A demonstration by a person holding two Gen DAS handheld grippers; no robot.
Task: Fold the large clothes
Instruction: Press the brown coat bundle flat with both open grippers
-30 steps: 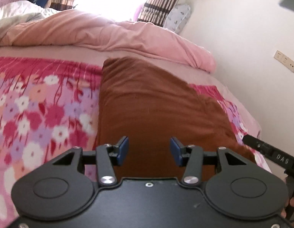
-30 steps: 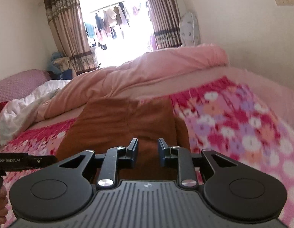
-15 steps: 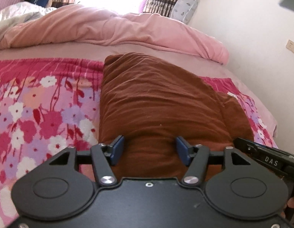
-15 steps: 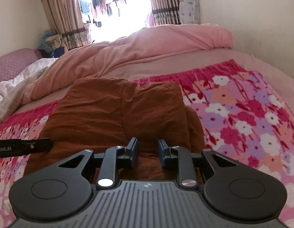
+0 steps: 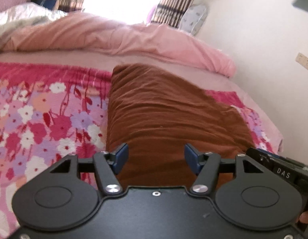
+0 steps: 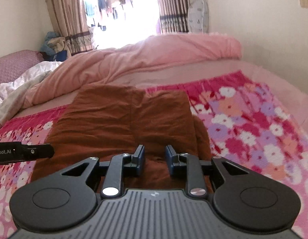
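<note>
While two hand-held grippers hover, one brown garment (image 5: 170,119), one floral blanket (image 5: 44,119)

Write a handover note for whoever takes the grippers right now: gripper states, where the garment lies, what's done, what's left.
Left gripper: open, jaws have just widened, nothing pinched.
Right gripper: narrow gap, holding nothing, over the near edge.
Brown garment: lies folded into a long panel on the floral blanket, pink duvet behind.
Done: lengthwise folds look in place.
Left: probably the final crosswise fold, then smoothing.
</note>
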